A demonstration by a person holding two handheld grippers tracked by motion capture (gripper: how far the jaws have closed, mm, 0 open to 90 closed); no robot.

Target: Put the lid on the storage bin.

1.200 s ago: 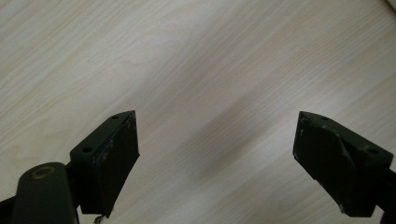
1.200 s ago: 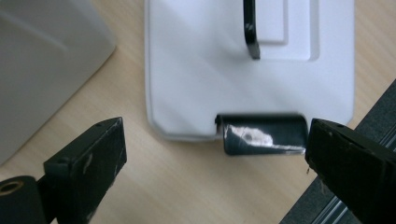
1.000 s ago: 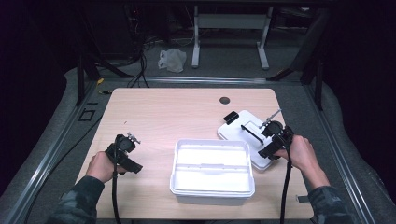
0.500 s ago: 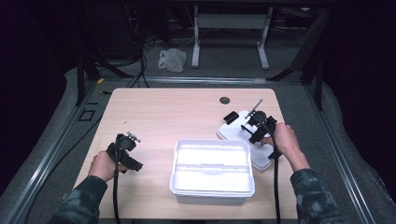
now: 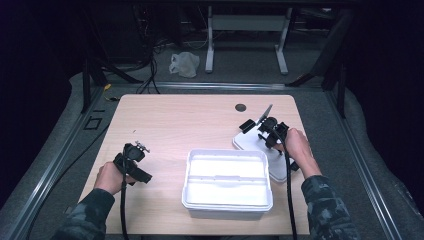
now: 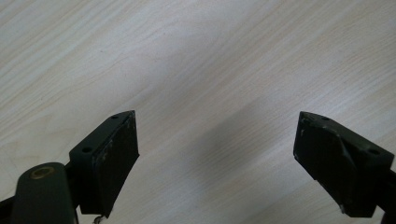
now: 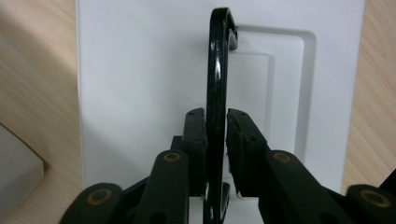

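At the far left of the high view, a dark carpeted floor [image 5: 55, 145] with a metal rail [image 5: 47, 165] runs alongside the counter [image 5: 190, 125], a pale wood-grain top with rounded corners. Near its left front, the left hand [image 5: 111, 177] holds the left tool [image 5: 142, 146] low over bare wood; in the left gripper view its two black jaws stand wide apart with nothing but wood grain between them.

At the front middle of the counter sits a white bin [image 5: 227, 182], rectangular, with a low divider across its inside. Behind the counter, on the floor, lie a crumpled white bag [image 5: 184, 64], tangled cables [image 5: 150, 75] and the white legs of a stand [image 5: 245, 35]; the rest of the room is dark. A small dark round hole [image 5: 240, 107] marks the counter's far edge.

To the right of the bin lies a white lid [image 7: 140, 70], flat on the wood, with a stepped rectangular recess. The right tool [image 7: 215, 122] has just been closing, and its pads now pinch a thin black handle [image 7: 216, 70], which stands on edge over the lid and curls over at its far end. In the high view the right hand [image 5: 297, 145] holds this tool above the lid's far end, just right of the bin.
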